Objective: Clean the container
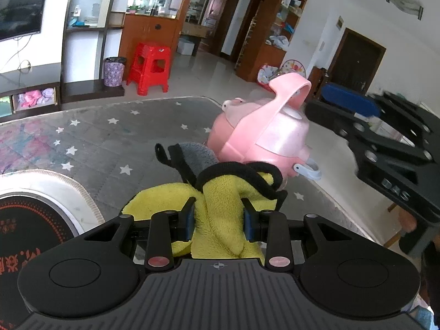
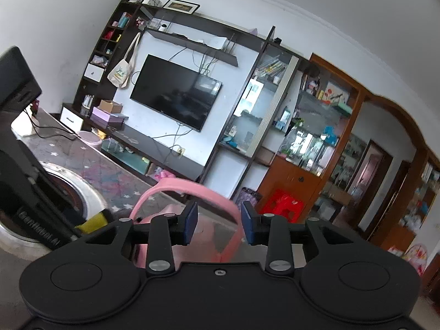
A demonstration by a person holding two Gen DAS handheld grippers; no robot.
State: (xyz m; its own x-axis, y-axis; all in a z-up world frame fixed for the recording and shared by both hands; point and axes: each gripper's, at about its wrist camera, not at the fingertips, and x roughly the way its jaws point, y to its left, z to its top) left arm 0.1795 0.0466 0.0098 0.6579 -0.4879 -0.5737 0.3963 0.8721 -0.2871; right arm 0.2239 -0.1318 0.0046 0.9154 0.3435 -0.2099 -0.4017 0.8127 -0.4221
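1. The left gripper (image 1: 219, 220) pinched a yellow cleaning cloth (image 1: 220, 206) between its blue pads.
2. Just ahead of it, a pink kettle-shaped container (image 1: 261, 140) lay tilted on the star-patterned table (image 1: 96, 143), touching the cloth.
3. The right gripper (image 2: 219, 223) stood spread around the container's pink handle (image 2: 192, 189), its pads not pressing it.

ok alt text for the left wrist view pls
The left tongs are shut on a yellow cloth held just in front of a pink container that lies tipped on a star-patterned table. The right tongs' black body shows at right.
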